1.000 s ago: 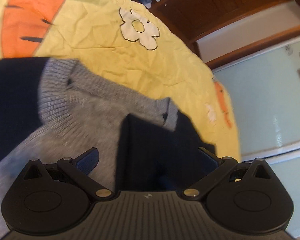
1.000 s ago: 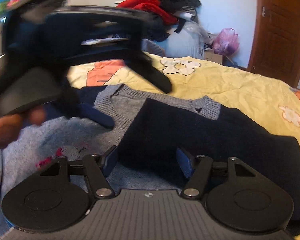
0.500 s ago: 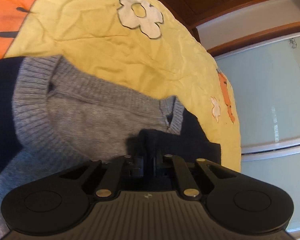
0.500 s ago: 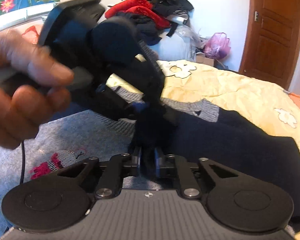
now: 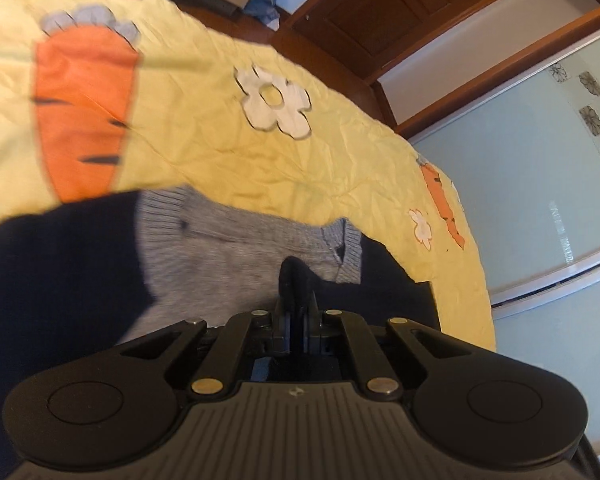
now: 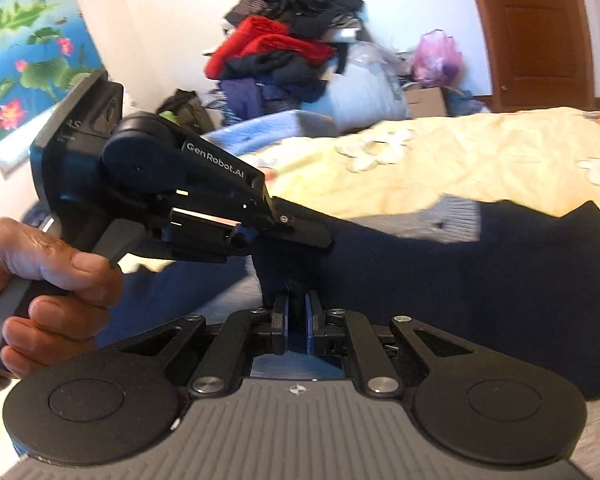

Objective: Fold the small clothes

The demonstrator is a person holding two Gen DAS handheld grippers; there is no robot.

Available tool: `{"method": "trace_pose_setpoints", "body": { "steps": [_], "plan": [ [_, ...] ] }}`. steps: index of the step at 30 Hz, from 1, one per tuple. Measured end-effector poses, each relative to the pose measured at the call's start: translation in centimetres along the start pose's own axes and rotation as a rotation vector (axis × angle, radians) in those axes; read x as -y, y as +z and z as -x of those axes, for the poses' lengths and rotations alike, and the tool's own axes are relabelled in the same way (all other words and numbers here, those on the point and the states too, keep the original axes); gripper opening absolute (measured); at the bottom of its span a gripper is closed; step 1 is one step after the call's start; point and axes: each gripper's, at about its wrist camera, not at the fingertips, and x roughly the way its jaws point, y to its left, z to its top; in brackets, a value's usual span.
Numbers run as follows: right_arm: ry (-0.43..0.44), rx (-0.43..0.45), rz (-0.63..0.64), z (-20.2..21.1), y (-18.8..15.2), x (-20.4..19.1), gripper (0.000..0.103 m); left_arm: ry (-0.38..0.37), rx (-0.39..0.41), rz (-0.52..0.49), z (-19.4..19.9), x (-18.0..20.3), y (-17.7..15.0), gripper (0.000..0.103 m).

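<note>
Claws (image 5: 296, 320) (image 6: 296, 320) clamped on navy sleeve (image 6: 480, 264)

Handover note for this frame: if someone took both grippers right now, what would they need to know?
Left gripper: shut on the navy sleeve, pinching a raised tuft.
Right gripper: shut on the same sleeve, just below the left one.
The sweater, grey body with navy sleeves, lies flat on the yellow bedspread, neckline toward the far side.
Done: one navy sleeve appears laid over the grey chest, and both grips are set.
Left: carry the pinched fabric across, release, then finish the folds. No completed fold shows yet.
</note>
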Motion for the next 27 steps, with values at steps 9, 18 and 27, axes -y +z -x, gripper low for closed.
{"method": "trace_pose_setpoints", "body": {
  "steps": [9, 18, 27],
  "plan": [
    [0.003, -0.028, 0.051, -2.7, -0.1, -4.7, 0.014, 0.084, 0.009, -0.027, 2.6, -4.2, -0.7, 0.006],
    [-0.102, -0.038, 0.188, -1.0, -1.8, -3.0, 0.038, 0.140, 0.083, 0.010, 4.0, -6.7, -2.6, 0.013],
    [-0.243, -0.041, 0.049, 2.5, 1.4, 11.0, 0.057, -0.014, 0.251, -0.055, 5.9, -1.6, -5.7, 0.068]
  ]
}}
